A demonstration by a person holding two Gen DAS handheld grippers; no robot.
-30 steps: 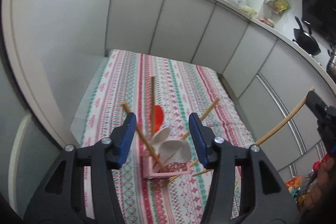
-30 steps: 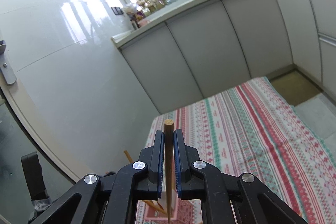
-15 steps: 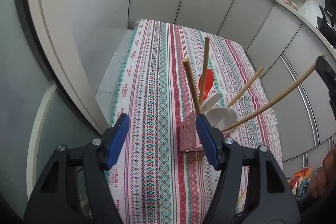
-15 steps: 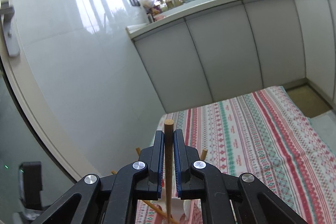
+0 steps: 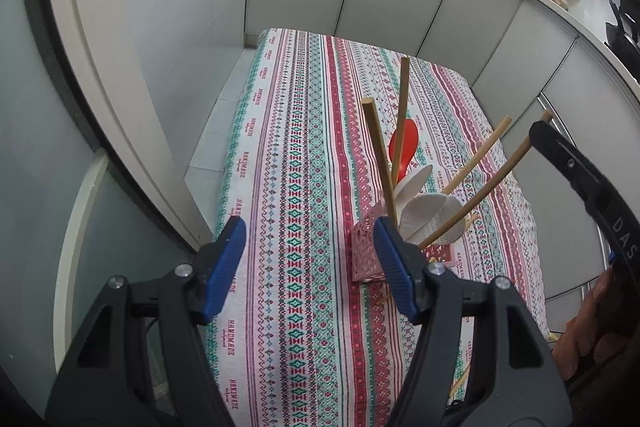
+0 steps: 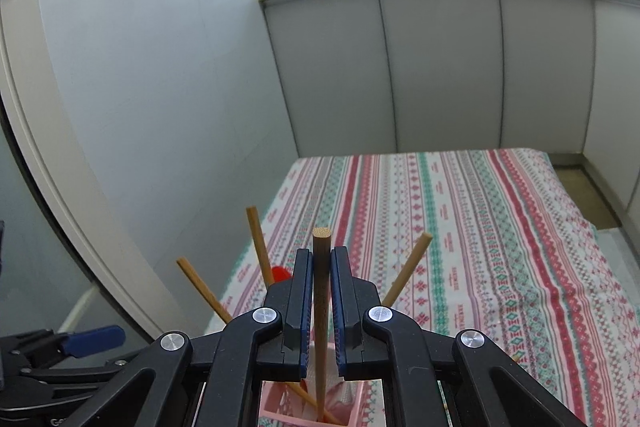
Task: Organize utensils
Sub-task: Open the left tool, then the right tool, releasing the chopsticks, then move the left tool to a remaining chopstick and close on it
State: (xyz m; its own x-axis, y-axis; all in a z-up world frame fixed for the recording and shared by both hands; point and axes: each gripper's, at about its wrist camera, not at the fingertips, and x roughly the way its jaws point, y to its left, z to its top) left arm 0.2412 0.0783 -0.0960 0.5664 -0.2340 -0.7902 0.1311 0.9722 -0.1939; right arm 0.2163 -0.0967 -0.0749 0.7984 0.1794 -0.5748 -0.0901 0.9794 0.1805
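Observation:
A pink perforated holder point(image 5: 366, 253) stands on the striped tablecloth point(image 5: 304, 155). It holds several wooden chopsticks point(image 5: 380, 157), a red spoon point(image 5: 404, 147) and white spoons point(image 5: 430, 217). My left gripper point(image 5: 310, 251) is open and empty, just left of the holder. My right gripper point(image 6: 321, 267) is shut on a wooden chopstick point(image 6: 321, 307) whose lower end reaches down into the holder point(image 6: 352, 415); the same chopstick point(image 5: 492, 187) and right gripper body point(image 5: 580, 183) show in the left wrist view.
Grey kitchen cabinets point(image 6: 440, 67) run behind and to the right of the table. A tiled wall and door frame point(image 5: 100, 87) stand at the left. More chopsticks lie on the cloth near the holder point(image 5: 384, 297) and at the front edge point(image 5: 460, 383).
My left gripper has shifted left and back, so the holder now sits beside its right finger. My right gripper has lowered the chopstick into the holder, still shut on it.

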